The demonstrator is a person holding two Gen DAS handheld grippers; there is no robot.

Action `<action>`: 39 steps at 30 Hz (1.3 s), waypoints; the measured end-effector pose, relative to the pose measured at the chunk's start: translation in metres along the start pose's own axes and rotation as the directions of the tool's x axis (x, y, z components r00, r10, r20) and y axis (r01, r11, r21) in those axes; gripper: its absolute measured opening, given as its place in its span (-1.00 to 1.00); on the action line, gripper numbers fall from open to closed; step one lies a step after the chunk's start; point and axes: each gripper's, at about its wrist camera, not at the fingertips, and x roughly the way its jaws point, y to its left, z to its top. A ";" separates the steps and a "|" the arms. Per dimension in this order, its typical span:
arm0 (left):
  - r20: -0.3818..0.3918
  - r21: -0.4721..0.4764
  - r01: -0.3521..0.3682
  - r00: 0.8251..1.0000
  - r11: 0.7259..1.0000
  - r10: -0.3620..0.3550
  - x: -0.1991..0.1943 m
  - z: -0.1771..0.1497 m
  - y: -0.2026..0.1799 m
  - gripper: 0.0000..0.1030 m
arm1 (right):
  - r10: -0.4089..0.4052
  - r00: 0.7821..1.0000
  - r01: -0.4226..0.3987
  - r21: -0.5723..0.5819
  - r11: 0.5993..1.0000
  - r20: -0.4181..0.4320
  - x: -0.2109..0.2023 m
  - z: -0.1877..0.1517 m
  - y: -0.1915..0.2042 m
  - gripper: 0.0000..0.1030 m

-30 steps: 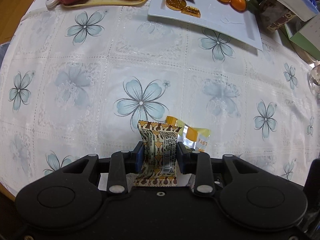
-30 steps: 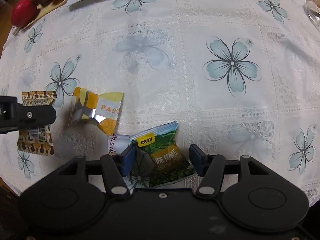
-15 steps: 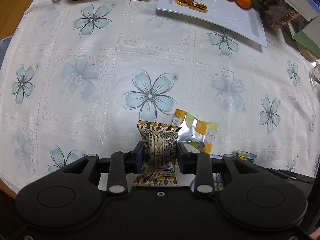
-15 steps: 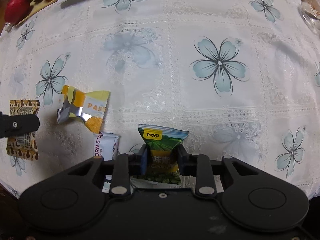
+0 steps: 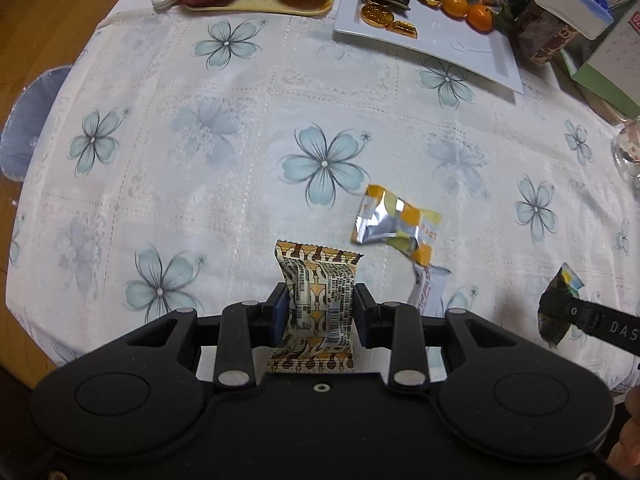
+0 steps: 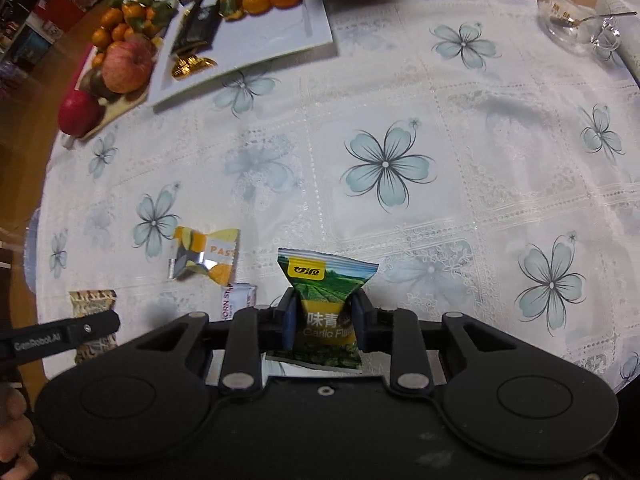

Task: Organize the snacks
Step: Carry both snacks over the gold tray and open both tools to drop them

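**Both grippers clamping a snack packet above the flowered cloth**

The left gripper [image 5: 320, 314] is pinching a brown-and-orange patterned foil snack packet [image 5: 316, 304] at its waist, the packet standing upright between the blue pads with its crimped top flaring above them; the right gripper [image 6: 324, 316] is squeezing a green foil packet with a yellow logo [image 6: 326, 300] the same way, its jaws clenched on the packet's middle; both packets are hanging clear of the white lace tablecloth with blue flowers [image 5: 240, 120]. On the cloth between the two grippers, a crumpled yellow-and-silver wrapper [image 5: 394, 224] is lying flat, and a small white snack bar [image 5: 428, 290] is lying just beside it, nearer the grippers.

The left view is showing the right gripper's finger crossing the green packet at the far right edge; the right view is showing the left finger across the brown packet at the far left, plus a clear glass bowl with a spoon [image 6: 576, 12] at the upper right. Both views are showing a white rectangular tray [image 5: 472, 52] carrying gold coins, a dark packet and small oranges, well apart from the grippers.
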 end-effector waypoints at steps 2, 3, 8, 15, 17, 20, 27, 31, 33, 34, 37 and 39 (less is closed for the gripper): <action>-0.006 -0.012 0.026 1.000 1.000 -0.026 -0.006 -0.024 0.006 -0.18 | 0.026 0.999 -0.025 -0.003 1.000 0.047 -0.018 -0.013 -0.003 -0.45; -0.011 -0.015 0.037 0.999 0.999 -0.037 -0.008 -0.035 0.009 -0.18 | 0.035 0.997 -0.035 -0.007 0.999 0.068 -0.026 -0.020 -0.005 -0.45; -0.008 -0.027 0.027 1.000 0.999 -0.027 -0.020 -0.092 0.006 -0.18 | 0.087 0.990 -0.089 0.017 0.996 0.108 -0.049 -0.065 -0.020 -0.44; 0.033 0.003 0.012 0.999 1.000 -0.012 -0.035 -0.160 -0.006 -0.18 | 0.084 0.988 -0.093 0.058 0.994 0.129 -0.054 -0.137 -0.036 -0.44; 0.048 0.006 0.042 0.998 0.999 -0.043 -0.038 -0.179 -0.005 -0.18 | 0.101 0.984 -0.109 0.050 0.993 0.147 -0.060 -0.156 -0.039 -0.44; 0.066 0.012 0.082 0.994 0.997 -0.082 -0.038 -0.205 -0.005 -0.18 | 0.123 0.975 -0.133 0.042 0.990 0.183 -0.068 -0.188 -0.045 -0.44; 0.126 0.055 0.138 0.981 0.989 -0.144 -0.035 -0.253 -0.006 -0.18 | 0.130 0.970 -0.151 0.089 0.985 0.203 -0.076 -0.250 -0.059 -0.44; 0.180 0.090 0.147 0.970 0.985 -0.162 -0.032 -0.270 -0.006 -0.18 | 0.109 0.973 -0.133 0.110 0.985 0.205 -0.077 -0.274 -0.057 -0.44; 0.199 0.111 0.135 0.968 0.985 -0.155 -0.030 -0.277 -0.006 -0.18 | 0.083 0.977 -0.107 0.114 0.988 0.199 -0.077 -0.282 -0.053 -0.44; 0.203 0.119 0.125 0.968 0.985 -0.147 -0.029 -0.280 -0.007 -0.18 | 0.068 0.978 -0.092 0.114 0.989 0.195 -0.077 -0.287 -0.051 -0.44; 0.195 0.143 0.113 0.971 0.983 -0.140 -0.023 -0.290 -0.006 -0.18 | 0.015 0.983 -0.035 0.108 0.993 0.184 -0.074 -0.296 -0.045 -0.44; 0.179 0.147 0.130 0.972 0.981 -0.155 -0.019 -0.293 -0.004 -0.18 | -0.003 0.982 -0.016 0.099 0.995 0.187 -0.074 -0.300 -0.045 -0.44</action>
